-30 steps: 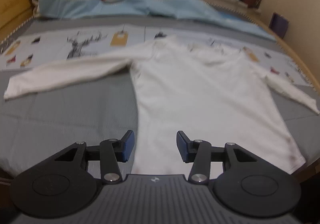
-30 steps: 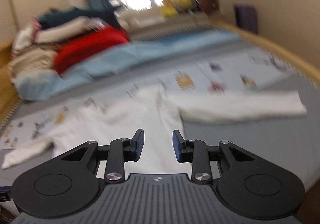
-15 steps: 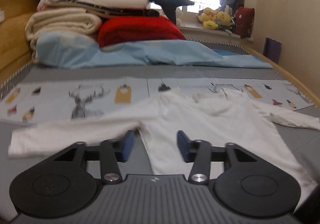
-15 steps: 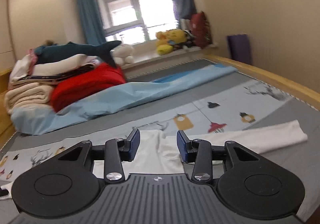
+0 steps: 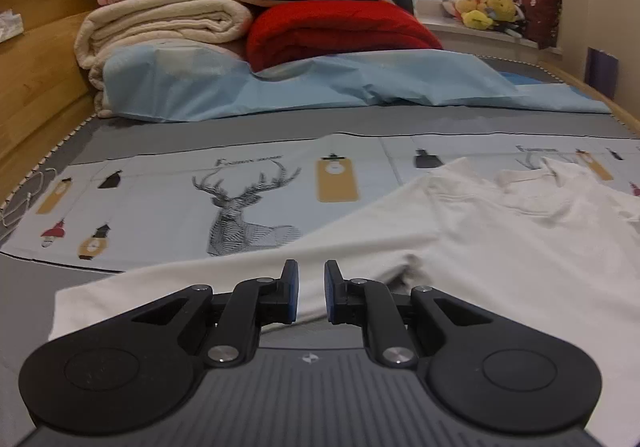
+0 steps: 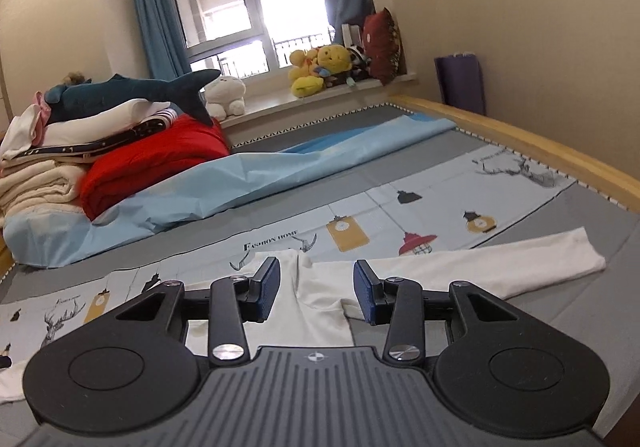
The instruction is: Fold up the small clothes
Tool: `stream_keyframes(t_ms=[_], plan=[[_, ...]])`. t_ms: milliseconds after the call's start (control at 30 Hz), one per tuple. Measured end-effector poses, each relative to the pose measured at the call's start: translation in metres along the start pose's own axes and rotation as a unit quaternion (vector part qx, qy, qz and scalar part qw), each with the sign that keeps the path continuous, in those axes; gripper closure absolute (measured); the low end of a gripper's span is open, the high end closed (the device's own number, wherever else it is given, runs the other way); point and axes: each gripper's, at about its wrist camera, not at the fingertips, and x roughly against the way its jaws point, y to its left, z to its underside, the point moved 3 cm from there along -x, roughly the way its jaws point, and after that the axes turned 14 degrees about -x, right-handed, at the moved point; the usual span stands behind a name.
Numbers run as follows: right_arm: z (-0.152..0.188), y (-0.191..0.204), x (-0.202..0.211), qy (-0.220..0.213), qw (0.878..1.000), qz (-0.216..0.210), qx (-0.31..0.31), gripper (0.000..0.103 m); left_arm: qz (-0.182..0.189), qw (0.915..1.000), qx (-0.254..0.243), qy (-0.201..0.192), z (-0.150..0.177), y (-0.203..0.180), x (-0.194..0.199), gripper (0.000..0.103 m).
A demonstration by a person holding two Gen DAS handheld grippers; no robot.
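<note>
A white long-sleeved shirt lies flat on the bed, sleeves spread out. In the left wrist view my left gripper hovers low over the shirt's left sleeve. Its jaws are closing to a narrow gap, and the sleeve cloth shows through that gap with no pad visibly pressing on it. In the right wrist view my right gripper stands open over the shirt where the right sleeve joins the body. Cloth lies below and between its fingers, ungripped.
Folded blankets and a red quilt are stacked at the head of the bed on a light blue sheet. Wooden bed rails run along both sides. Plush toys sit on the windowsill.
The left gripper has swept left from over the shirt's body to the left sleeve, and its jaws have narrowed. The right gripper has levelled out near the right armpit, its jaws slightly wider.
</note>
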Motion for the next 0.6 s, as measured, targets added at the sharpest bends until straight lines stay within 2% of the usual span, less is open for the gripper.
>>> stream_keyframes(t_ms=[200,367,533,600], plan=[[0.008,0.015,-0.003,0.006,0.999,-0.009,0.039,0.061,-0.035,0.9983,0.024,0.040,0.021,0.035,-0.033,0.088],[0.003,0.008,-0.004,0.003,1.000,0.005,0.028,0.061,-0.063,0.9938,0.069,0.060,0.038,0.070,-0.048,0.088],[0.002,0.004,-0.004,0.000,1.000,0.011,0.025,0.061,-0.112,0.9803,0.125,0.104,0.059,0.104,-0.063,0.086],[0.002,0.003,-0.004,0.000,1.000,0.009,0.027,0.061,-0.138,0.9701,0.151,0.130,0.070,0.119,-0.070,0.081]])
